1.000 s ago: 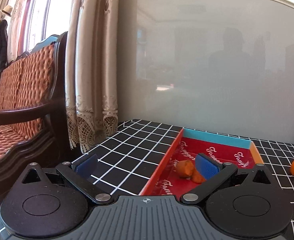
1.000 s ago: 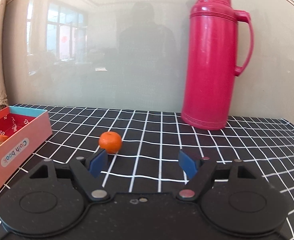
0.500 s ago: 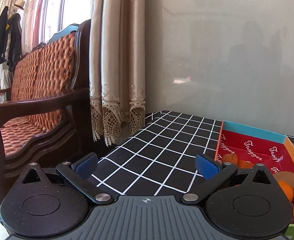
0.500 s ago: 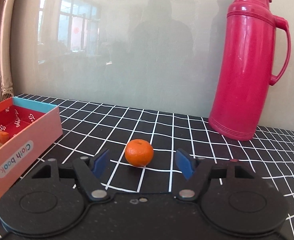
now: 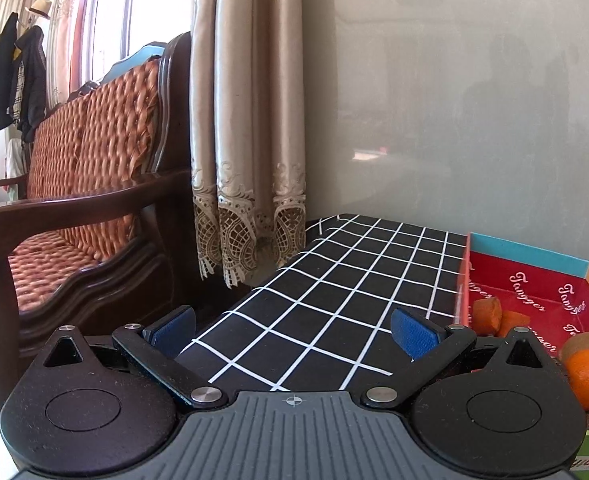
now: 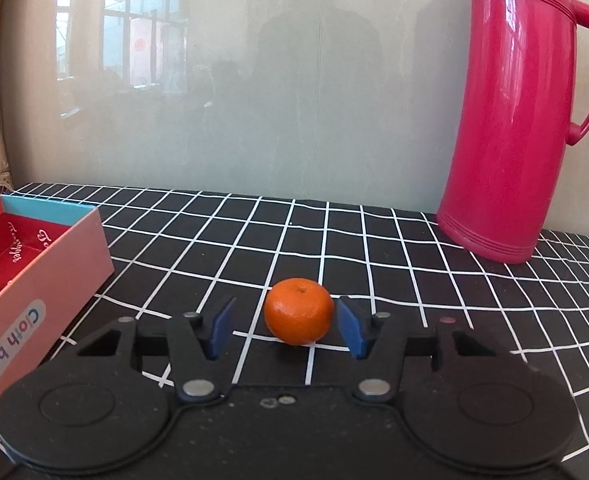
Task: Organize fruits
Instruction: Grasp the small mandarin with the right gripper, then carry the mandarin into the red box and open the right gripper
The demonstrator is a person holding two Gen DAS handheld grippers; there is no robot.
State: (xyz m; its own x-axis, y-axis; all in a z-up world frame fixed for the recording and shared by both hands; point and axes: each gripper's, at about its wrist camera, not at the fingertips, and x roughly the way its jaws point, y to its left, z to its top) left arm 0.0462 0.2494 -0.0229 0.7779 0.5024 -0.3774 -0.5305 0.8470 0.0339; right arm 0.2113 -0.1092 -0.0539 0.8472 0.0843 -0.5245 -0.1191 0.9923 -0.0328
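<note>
A small orange tangerine [image 6: 299,311] sits on the black checked tablecloth [image 6: 374,248]. My right gripper [image 6: 287,330] is open, its blue pads on either side of the tangerine; the right pad is close to the fruit, the left pad stands apart. The cardboard box [image 6: 42,276] with a red inside lies to the left. In the left wrist view the box [image 5: 534,288] holds an orange [image 5: 588,378], a brown kiwi [image 5: 586,342] and orange pieces [image 5: 488,314]. My left gripper [image 5: 294,330] is open and empty, left of the box.
A tall red thermos [image 6: 522,112] stands at the back right by the glossy wall. A wooden sofa [image 5: 74,184] with a woven cushion and a lace curtain [image 5: 246,120] stand beyond the table's left edge.
My right gripper has moved forward so the tangerine lies between its pads, and the pads have narrowed. My left gripper has swung left, away from the box.
</note>
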